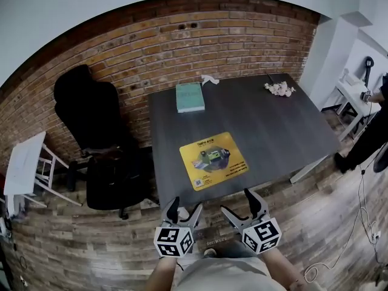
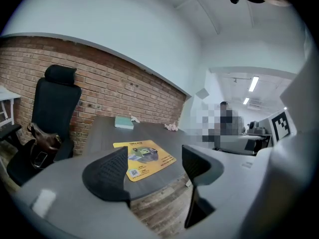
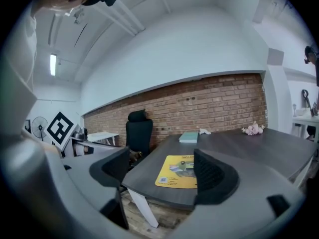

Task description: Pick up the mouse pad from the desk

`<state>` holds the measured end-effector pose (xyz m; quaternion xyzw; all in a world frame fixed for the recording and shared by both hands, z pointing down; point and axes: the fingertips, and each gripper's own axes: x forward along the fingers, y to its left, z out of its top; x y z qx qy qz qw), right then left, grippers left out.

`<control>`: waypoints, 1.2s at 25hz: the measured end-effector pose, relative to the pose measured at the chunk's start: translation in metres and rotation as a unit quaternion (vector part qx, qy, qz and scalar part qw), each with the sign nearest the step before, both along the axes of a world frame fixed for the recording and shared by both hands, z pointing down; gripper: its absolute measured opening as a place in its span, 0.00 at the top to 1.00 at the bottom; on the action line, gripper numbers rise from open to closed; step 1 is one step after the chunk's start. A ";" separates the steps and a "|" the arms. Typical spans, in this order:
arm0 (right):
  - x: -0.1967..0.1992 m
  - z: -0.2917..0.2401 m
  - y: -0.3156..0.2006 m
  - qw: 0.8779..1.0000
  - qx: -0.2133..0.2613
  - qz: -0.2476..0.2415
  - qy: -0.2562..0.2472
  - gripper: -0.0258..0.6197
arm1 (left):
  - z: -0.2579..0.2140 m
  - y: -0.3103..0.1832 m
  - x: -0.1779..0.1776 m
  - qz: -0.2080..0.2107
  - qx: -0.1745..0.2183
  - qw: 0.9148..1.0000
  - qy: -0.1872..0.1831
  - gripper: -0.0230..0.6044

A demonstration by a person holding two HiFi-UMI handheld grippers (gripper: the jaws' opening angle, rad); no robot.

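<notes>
Nearest the person, both tools are held over the wooden floor (image 1: 91, 247), short of the near edge of the surface (image 1: 285, 138).

Left tool (image 1: 185, 206): jaws well apart, nothing between them, no contact with any object. Its own view looks across the near edge toward the pad.

Right tool (image 1: 239, 202): jaws likewise standing wide, empty, clear of the surface. The two tools sit side by side, near each other but not touching.

Mouse pad (image 1: 213, 160): yellow, with a printed picture at its centre and a small code square in one corner. It lies flat on the dark grey surface, close to the near edge and turned slightly askew to it. Neither tool touches it.

Farther back on the surface: a teal book (image 1: 190, 96) lying flat near the far edge, a small crumpled white item (image 1: 210, 79) just beyond it, and a cluster of pink flowers (image 1: 279, 89) toward the far right corner. All are well apart from the pad.

Left of the surface stands a black office chair (image 1: 91, 111). A red brick wall (image 1: 182, 41) runs behind.
</notes>
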<state>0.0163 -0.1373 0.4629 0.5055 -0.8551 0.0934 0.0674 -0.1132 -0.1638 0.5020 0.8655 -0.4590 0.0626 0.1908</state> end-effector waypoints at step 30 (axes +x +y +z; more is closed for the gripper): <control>0.083 0.148 -0.256 0.986 -0.125 -0.047 0.100 0.37 | 0.161 -0.191 0.028 -0.075 -0.176 0.979 -0.063 0.31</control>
